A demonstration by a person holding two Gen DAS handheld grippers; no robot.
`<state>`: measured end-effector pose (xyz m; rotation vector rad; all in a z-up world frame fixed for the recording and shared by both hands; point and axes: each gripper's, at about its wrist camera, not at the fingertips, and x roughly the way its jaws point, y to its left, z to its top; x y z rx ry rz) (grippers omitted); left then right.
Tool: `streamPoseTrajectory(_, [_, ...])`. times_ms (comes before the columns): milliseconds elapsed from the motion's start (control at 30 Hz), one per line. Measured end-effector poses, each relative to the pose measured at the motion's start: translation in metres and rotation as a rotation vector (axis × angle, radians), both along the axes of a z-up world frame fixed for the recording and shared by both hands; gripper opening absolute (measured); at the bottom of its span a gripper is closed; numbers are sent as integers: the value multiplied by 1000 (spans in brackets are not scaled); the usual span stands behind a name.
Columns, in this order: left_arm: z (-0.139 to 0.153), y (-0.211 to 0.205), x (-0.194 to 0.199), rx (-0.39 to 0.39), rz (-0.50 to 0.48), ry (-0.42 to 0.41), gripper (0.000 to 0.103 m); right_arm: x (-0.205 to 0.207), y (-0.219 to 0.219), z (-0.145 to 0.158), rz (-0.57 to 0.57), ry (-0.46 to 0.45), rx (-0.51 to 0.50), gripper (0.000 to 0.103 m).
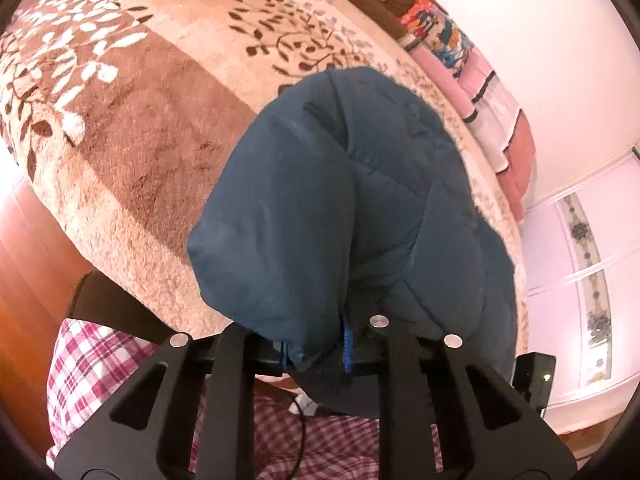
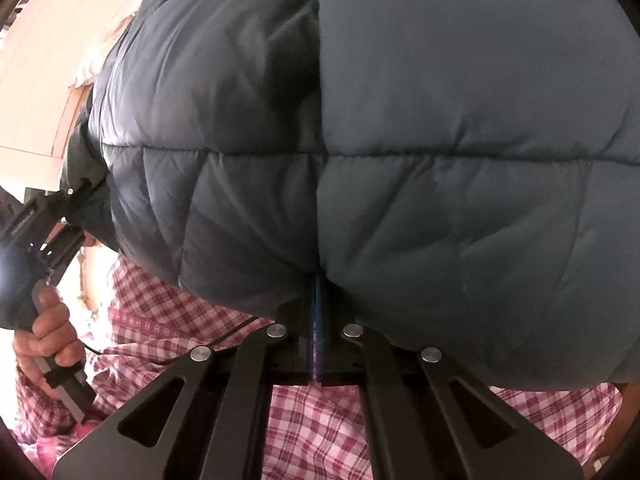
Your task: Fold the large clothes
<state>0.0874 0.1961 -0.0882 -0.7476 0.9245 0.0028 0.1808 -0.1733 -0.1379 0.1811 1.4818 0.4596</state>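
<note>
Two grippers — left gripper [image 1: 316, 356] and right gripper [image 2: 316, 356] — each pinch the puffy, slippery teal jacket [image 2: 440, 140] at its blue-zippered edge — light, soft.

A fleecy leaf-patterned blanket [image 1: 132, 128] covers the bed, jacket [image 1: 340, 200] hanging above.

the puffer jacket [image 2: 400, 140] overruns the right wrist picture's edges, hiding both grippers' fingertips (bed unseen there).
</note>
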Motion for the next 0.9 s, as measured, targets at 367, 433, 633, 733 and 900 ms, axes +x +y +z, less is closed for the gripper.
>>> streamPoseTrajectory(367, [55, -16, -11, 121, -91, -169, 15, -17, -81, 96, -168, -277, 58, 0])
streamPoseTrajectory(433, [70, -26, -11, 164, -121, -212, 15, -12, -110, 99, -243, -295, 28, 0])
streamPoseTrajectory(633, [123, -67, -13, 315, -258, -353, 14, 1, -160, 56, -376, -213, 1, 4])
streamPoseTrajectory(733, [150, -96, -11, 352, -338, -417, 14, 13, -152, 27, -332, -171, 5, 4])
streamPoseTrajectory(900, [184, -155, -5, 359, -495, -504, 14, 22, -152, 16, -313, -164, 38, 4])
